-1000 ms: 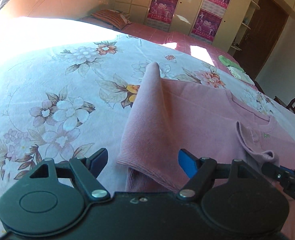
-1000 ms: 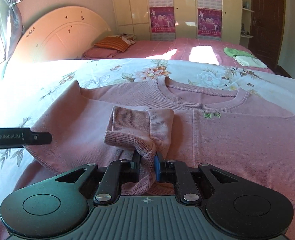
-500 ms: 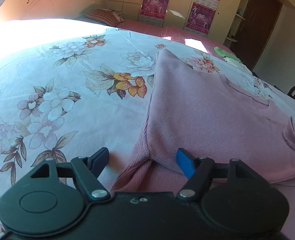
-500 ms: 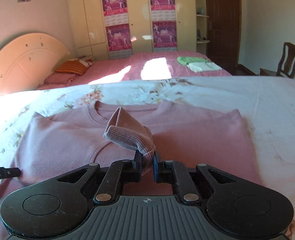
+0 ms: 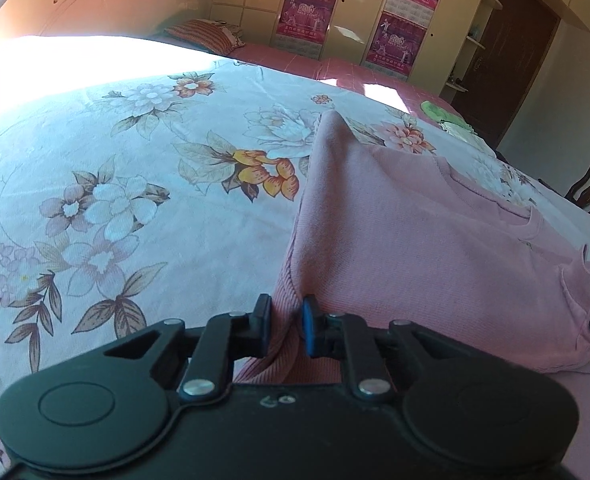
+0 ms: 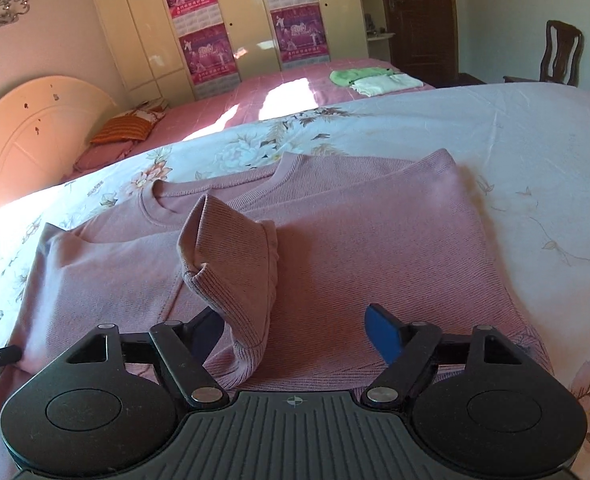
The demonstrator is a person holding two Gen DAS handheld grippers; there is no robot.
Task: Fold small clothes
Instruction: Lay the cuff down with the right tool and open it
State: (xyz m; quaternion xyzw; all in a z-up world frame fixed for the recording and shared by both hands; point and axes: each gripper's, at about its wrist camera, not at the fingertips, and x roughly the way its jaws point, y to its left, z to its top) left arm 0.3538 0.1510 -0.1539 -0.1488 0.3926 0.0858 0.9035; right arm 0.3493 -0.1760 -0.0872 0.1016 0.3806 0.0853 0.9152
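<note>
A pink knit sweater [image 6: 335, 248] lies flat on a bed w/ a floral bedspread [image 5: 115, 200], neckline pointing away from the cameras. Left gripper [image 5: 286, 330] sits at the sweater's left edge, jaws together and clamped on a ribbed fold of the fabric, which rises in a ridge running away from the jaws. Right gripper [image 6: 295, 330] is low over the sweater's near hem w/ jaws wide apart, holding nothing. A sleeve [image 6: 231, 264] is folded across the sweater's front; its ribbed cuff stands crumpled just beside the right gripper's left finger [image 6: 207, 330]. In bkgd: a 2nd bed w/ pink cover [image 6: 255, 100], folded green and white clothes [image 6: 371, 79] on it, a striped pillow [image 6: 125, 128], wardrobe doors w/ magenta posters [image 6: 203, 24], a dark wooden chair [image 6: 561, 56].
</note>
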